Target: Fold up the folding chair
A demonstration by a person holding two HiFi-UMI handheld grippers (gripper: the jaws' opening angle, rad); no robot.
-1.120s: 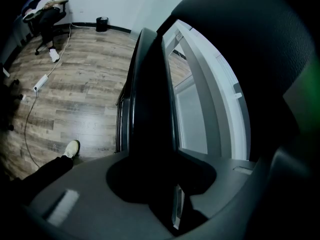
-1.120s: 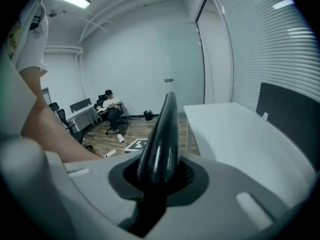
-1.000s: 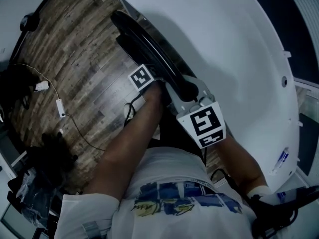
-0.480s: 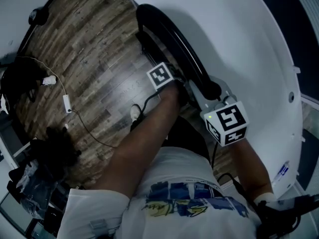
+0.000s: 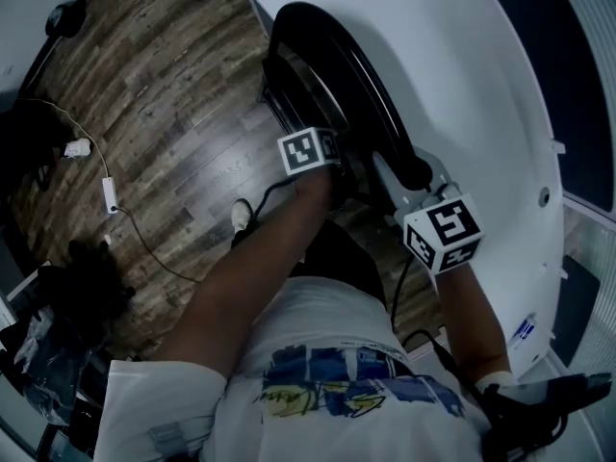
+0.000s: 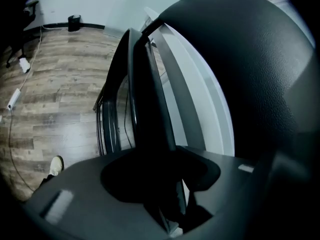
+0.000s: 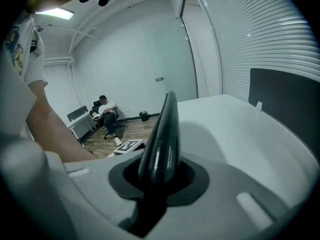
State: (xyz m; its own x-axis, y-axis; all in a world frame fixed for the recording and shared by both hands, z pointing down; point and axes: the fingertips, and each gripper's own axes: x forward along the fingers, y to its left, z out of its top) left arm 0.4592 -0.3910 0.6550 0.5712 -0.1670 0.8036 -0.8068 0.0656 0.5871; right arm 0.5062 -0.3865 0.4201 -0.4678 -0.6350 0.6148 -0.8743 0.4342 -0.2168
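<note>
Here, one folding chair (image 5: 337,75) stands folded flat on the wood-plank floor (image 5: 164,104). It is close against the curved edge of the round white bench (image 5: 462,85). The chair is black, with a smooth, glossy rim bent into a long rounded arch and thin dark bars behind it.

There are two hand-held grippers, both at the chair's near end. The left hand-held gripper (image 6: 170,194) has a matt grey body. A dark, narrow edge of the chair runs up through the notch between its jaws. Those jaws have just been opening and now stand loosely around that edge, with a sliver of light showing beside it. The right hand-held gripper (image 7: 155,184) is pale grey and is clamped on the chair's shiny rounded rim. The rim rises out from between its jaws like a blade.

The bench top is plain, smooth and white. The floor planks are brown and streaked. A single thin white cable (image 5: 115,210) with a small block on it trails over the floor towards the floor's left edge, well apart from the chair.
</note>
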